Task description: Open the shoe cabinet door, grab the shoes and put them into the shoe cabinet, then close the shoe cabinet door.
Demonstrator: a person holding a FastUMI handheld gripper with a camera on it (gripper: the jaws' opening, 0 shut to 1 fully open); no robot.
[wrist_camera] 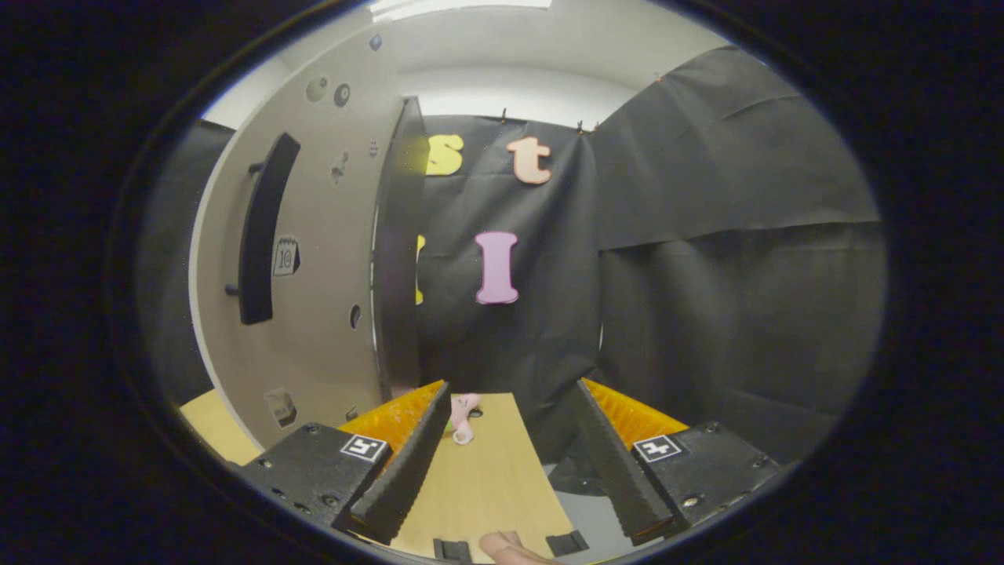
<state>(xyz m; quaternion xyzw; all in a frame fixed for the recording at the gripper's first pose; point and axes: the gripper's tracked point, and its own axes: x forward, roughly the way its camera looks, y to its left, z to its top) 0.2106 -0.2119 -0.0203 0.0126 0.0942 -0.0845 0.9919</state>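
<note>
We are seeing one shoe cabinet door (314, 259) standing open at left with one black handle (263, 227), while our gripper (514, 447) is holding its jaws wide, empty, over the table (486, 479), one pink shoe (463, 416) just beyond.

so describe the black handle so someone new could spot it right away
Start at the tall grey cabinet door, standing beyond and to the left of the open fingers. On its face is the handle, a long black curved bar running top to bottom on two small posts. The door's other marks are just small holes and stickers; only this stands proud.
</note>
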